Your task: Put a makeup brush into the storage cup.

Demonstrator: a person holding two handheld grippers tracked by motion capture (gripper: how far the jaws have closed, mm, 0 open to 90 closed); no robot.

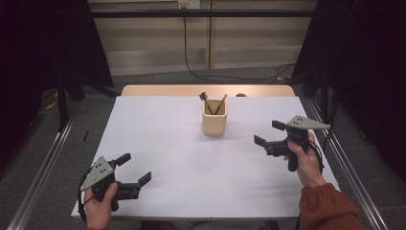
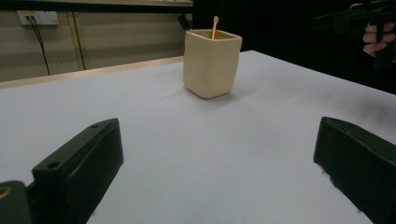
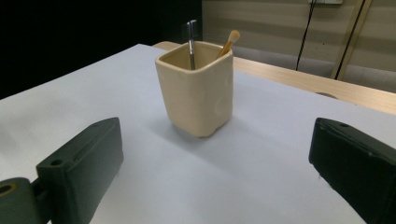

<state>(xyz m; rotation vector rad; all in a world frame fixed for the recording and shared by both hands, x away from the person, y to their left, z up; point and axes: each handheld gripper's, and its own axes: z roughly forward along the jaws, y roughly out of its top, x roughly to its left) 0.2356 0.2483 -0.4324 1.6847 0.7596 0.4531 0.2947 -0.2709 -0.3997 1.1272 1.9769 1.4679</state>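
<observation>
Squarish, smooth cream cup point(image 1: 214, 121) holds 2 thin sticks point(image 1: 213, 105).

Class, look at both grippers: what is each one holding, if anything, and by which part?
Nothing is held. The left gripper and the right gripper are both open above the table, apart from the cup.
</observation>
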